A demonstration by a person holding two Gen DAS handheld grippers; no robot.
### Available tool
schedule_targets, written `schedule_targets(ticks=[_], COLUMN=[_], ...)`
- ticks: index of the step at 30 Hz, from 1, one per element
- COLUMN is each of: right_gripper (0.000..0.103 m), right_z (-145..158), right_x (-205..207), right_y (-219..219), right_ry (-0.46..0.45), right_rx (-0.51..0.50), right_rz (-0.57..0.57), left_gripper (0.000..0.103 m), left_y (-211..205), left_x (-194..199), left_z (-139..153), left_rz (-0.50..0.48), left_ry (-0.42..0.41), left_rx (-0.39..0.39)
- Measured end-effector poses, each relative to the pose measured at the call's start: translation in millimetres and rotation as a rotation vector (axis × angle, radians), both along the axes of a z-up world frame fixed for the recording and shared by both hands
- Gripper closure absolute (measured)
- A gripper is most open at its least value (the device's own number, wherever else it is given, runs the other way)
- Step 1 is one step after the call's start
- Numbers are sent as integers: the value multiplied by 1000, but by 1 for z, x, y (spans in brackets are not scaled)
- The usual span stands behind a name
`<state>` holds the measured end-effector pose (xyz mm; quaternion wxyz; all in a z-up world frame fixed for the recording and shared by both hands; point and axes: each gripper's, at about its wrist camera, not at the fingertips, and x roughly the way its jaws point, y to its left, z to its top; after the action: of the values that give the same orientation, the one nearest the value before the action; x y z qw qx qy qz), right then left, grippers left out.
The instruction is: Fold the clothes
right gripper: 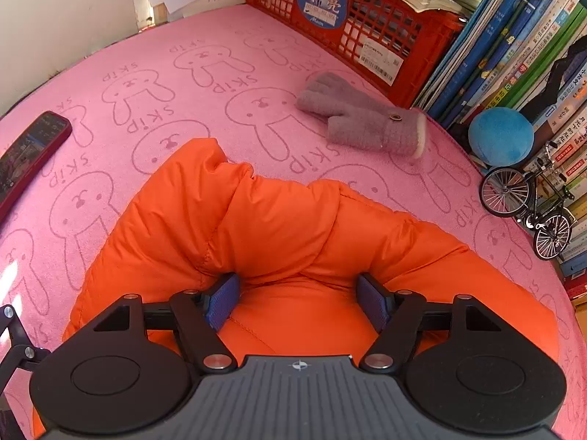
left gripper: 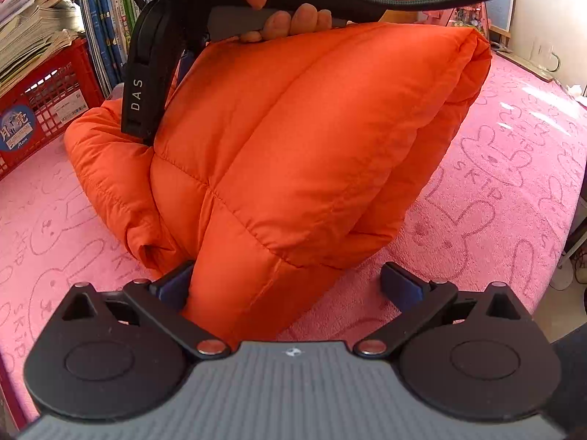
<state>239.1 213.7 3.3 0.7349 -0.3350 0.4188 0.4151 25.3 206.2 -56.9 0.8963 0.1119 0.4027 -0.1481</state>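
Note:
An orange quilted puffer garment (left gripper: pixel 293 139) lies bunched and partly lifted on the pink rabbit-print cloth (left gripper: pixel 495 190). My left gripper (left gripper: pixel 288 286) is open, its jaws wide apart, with a corner of the garment between them against the left pad. My right gripper (right gripper: pixel 299 302) is open too, its blue pads on either side of a thick fold of the same orange garment (right gripper: pixel 279 227). In the left wrist view the other gripper and the hand holding it (left gripper: pixel 286 18) are at the garment's top edge.
A red crate (right gripper: pixel 352 33) of papers and a row of books (right gripper: pixel 521 47) stand along the back. A grey glove (right gripper: pixel 363 121), a blue ball (right gripper: pixel 500 135), a model bicycle (right gripper: pixel 528 209) and a phone (right gripper: pixel 29 154) lie on the cloth.

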Motion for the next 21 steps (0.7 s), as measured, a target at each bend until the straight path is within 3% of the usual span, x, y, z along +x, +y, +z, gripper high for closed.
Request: schedule_targets(ticks=[11, 16, 18, 21], right_gripper=[17, 9, 1, 0], right_z=[-9, -9, -9, -7], right_x=[10, 12, 15, 18], right_y=[0, 12, 17, 21], right_ry=[1, -25, -27, -30], right_rx=[80, 70, 66, 63], right_rz=[-31, -20, -31, -63], left_gripper=[0, 0, 0, 0], left_y=[-3, -9, -12, -15], left_x=[2, 1, 1, 4], left_z=[-2, -3, -3, -2], left_rz=[-13, -13, -13, -12], left_ry=[6, 10, 12, 17], left_rx=[-14, -13, -13, -12])
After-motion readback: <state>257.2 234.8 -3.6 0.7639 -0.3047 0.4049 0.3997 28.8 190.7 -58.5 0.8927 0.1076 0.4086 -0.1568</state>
